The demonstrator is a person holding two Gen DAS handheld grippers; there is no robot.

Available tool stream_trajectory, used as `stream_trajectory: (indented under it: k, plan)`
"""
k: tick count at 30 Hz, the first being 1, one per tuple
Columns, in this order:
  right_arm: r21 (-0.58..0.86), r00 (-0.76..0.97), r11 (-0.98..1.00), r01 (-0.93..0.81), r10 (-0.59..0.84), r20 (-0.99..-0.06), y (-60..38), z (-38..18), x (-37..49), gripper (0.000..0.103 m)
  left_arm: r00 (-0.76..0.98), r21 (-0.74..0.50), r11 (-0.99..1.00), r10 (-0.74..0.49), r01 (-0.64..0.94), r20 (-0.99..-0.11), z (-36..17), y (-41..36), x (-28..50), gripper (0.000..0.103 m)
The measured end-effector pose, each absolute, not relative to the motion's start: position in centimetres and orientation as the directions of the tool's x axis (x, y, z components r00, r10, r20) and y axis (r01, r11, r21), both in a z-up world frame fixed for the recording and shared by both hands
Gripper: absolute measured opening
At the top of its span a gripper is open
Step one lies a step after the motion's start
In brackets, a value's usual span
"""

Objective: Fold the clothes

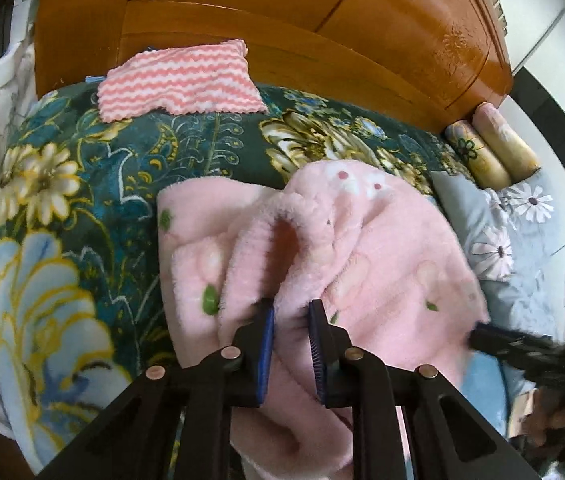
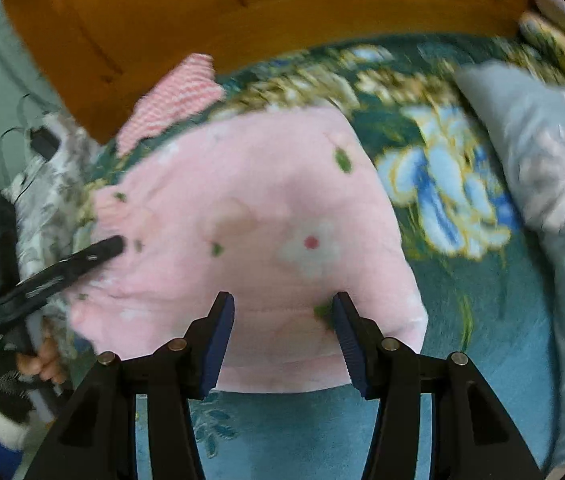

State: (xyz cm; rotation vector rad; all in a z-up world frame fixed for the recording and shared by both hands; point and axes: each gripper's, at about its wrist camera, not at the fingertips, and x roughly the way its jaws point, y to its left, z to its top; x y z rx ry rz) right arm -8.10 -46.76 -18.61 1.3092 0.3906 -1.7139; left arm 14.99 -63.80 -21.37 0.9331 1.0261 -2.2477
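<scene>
covering bed, floral blanket [image 1: 62, 184] (teal), wooden headboard [image 1: 322, 20], pink garment [image 2: 242, 208]

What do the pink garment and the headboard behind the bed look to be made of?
Pink garment: likely fleece or plush; fuzzy nap, soft rounded folds, matte. Headboard: looks like varnished wood; orange-brown, glossy glare patches, panel seams, though it could be veneer.
</scene>
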Motion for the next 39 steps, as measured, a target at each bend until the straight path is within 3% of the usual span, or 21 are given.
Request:
stream_trajectory:
  k: [2,5,6,10,17,23,26,28,29,39]
  plan:
    - [0.269,-0.038,-0.543,0.796,-0.487,-0.873,-46.2,-18.6,-7.5,0.052,-0.683,-0.470,-0.612,-0.164,0.637,-0.712,-19.6,-62.5,16.2,0.027]
    - [0.269,-0.081,-0.546,0.793,-0.533,-0.842,-45.1,-17.9,-5.9,0.052,-0.701,-0.449,-0.636,-0.210,0.627,-0.682,-18.2,-59.8,18.4,0.056]
    - [0.270,-0.095,-0.547,0.792,-0.547,-0.831,-44.7,-17.7,-5.4,0.052,-0.699,-0.436,-0.640,-0.227,0.632,-0.678,-18.1,-59.0,19.1,0.058]
    - [0.265,-0.145,-0.576,0.773,-0.568,-0.810,-42.8,-18.4,-3.0,0.052,-0.648,-0.373,-0.631,-0.281,0.680,-0.708,-19.9,-55.4,20.9,0.061]
    - [0.204,-0.219,-0.676,0.708,-0.485,-0.847,-40.4,-23.2,-0.2,0.056,-0.545,-0.248,-0.624,-0.342,0.741,-0.766,-24.5,-51.8,20.2,0.080]
    - [0.117,-0.352,-0.736,0.666,-0.449,-0.821,-40.3,-25.1,1.3,0.057,-0.494,-0.175,-0.610,-0.405,0.773,-0.769,-26.1,-50.8,19.5,0.085]
    - [0.039,-0.417,-0.734,0.679,-0.428,-0.802,-40.6,-25.5,2.2,0.060,-0.459,-0.125,-0.596,-0.450,0.793,-0.766,-26.7,-50.3,19.4,0.089]
    - [-0.002,-0.458,-0.742,0.671,-0.412,-0.788,-40.4,-25.6,2.6,0.078,-0.444,-0.095,-0.602,-0.464,0.793,-0.766,-26.9,-50.0,19.0,0.092]
    - [-0.010,-0.472,-0.748,0.663,-0.408,-0.782,-40.1,-25.7,2.7,0.081,-0.439,-0.083,-0.606,-0.468,0.791,-0.767,-27.0,-49.9,18.8,0.095]
    - [0.008,-0.493,-0.790,0.613,-0.391,-0.777,-39.0,-26.3,2.1,0.084,-0.410,-0.046,-0.613,-0.469,0.789,-0.782,-27.6,-49.8,17.7,0.103]
